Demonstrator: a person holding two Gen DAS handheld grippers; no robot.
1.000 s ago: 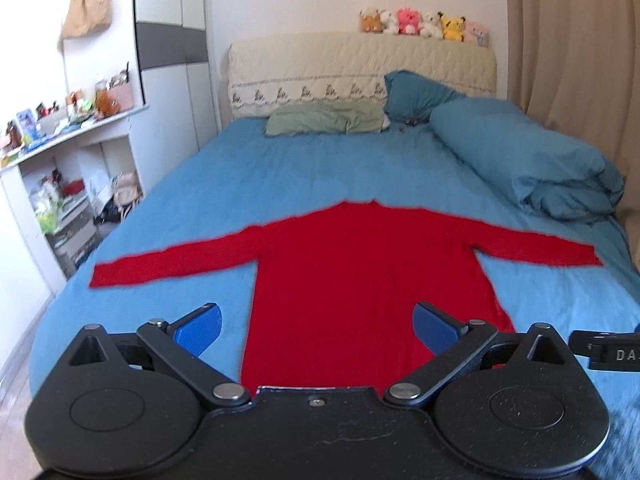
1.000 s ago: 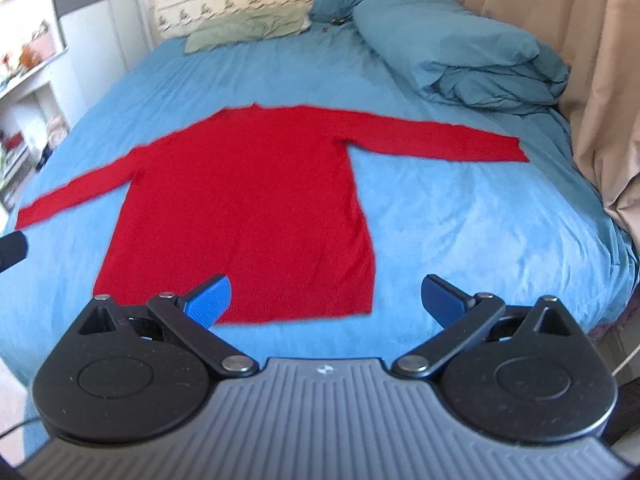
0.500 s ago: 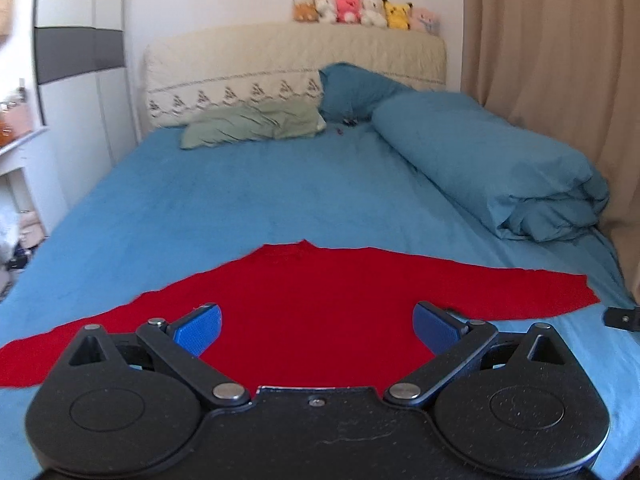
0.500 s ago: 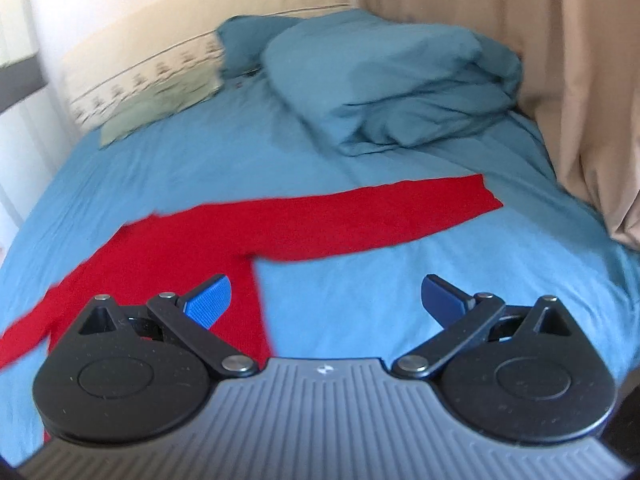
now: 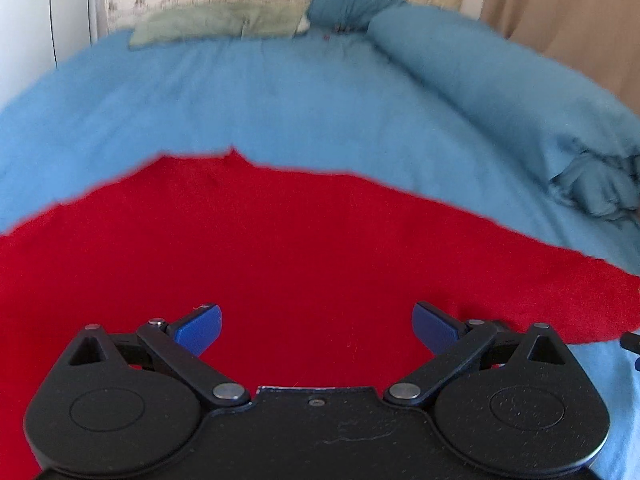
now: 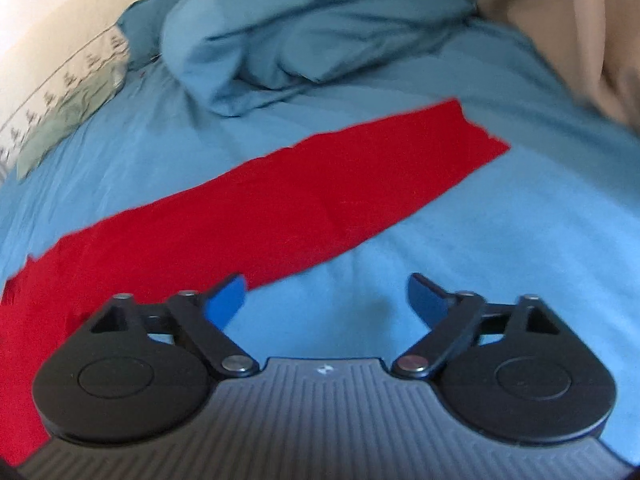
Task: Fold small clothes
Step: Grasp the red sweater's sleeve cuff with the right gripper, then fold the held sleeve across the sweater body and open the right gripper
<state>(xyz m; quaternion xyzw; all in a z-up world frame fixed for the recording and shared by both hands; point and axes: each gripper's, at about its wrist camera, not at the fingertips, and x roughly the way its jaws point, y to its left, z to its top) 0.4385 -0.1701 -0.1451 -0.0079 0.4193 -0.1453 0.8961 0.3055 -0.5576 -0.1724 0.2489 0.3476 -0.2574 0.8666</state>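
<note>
Writing we can read nowhere. Ahead of and under our left gripper [image 5: 316, 326] the red sweater [image 5: 280, 248], fuzzy knit, lies flat on the blue bed sheet [image 5: 260, 100]. Our right gripper [image 6: 326, 300] hangs just beside one long sleeve [image 6: 340, 184]. Both spread wide, holding nothing. Beyond lie a rumpled duvet [image 6: 320, 20], a green pillow [image 5: 220, 24], and a beige curtain [image 6: 560, 20].

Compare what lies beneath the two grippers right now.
The left gripper hangs over the red sweater, red filling its gap; the right gripper hangs over bare blue sheet, beside the sleeve. Both are open and empty.
</note>
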